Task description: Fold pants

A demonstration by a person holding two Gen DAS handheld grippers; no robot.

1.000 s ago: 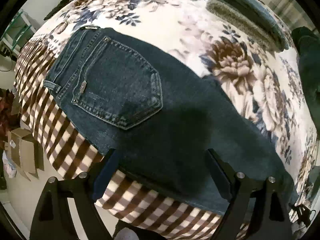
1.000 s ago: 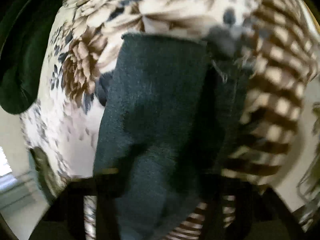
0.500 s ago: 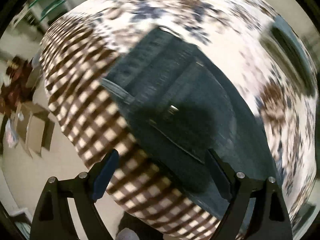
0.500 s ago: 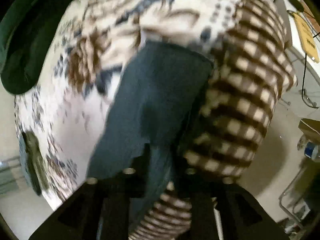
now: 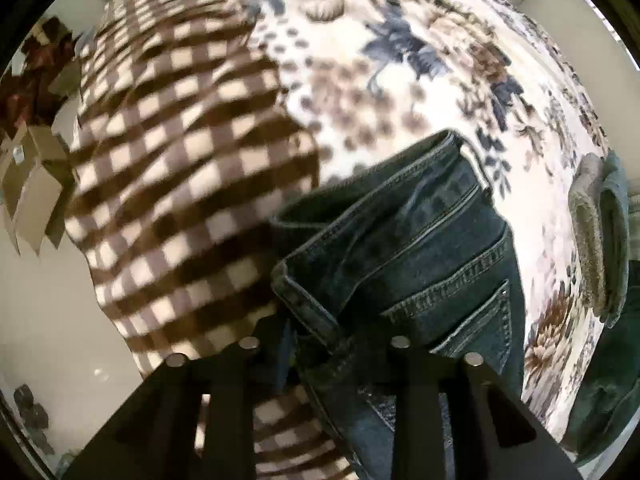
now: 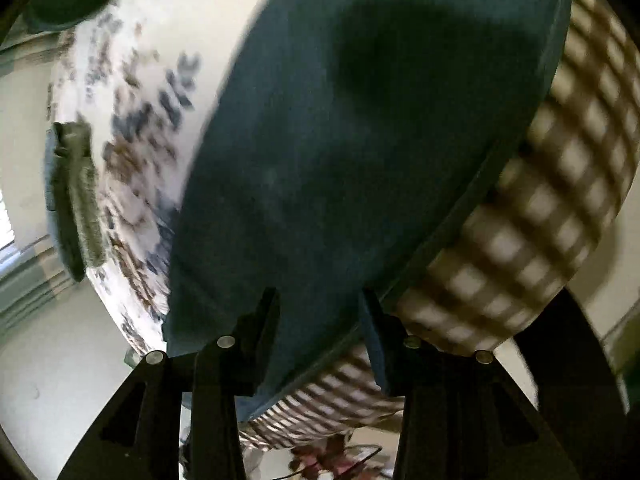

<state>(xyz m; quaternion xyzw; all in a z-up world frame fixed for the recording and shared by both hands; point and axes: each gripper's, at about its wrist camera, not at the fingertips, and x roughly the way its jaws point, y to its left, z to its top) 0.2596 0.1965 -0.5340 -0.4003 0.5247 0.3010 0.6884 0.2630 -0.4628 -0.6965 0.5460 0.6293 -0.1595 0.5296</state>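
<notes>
Now, left gripper [image 5: 320,344]: clamped on jeans [image 5: 420,248] waistband
right gripper [image 6: 320,320]: fingers apart, over denim leg, gripping nothing
surface: floral blanket [image 5: 400,80], blurry

Soft, even daylight in both fisheye views, edges bowed and black-rimmed. Right wrist view is smeared with motion blur; a dark shadow blob sits on the jeans [image 6: 360,160]. Left view sharper.
</notes>
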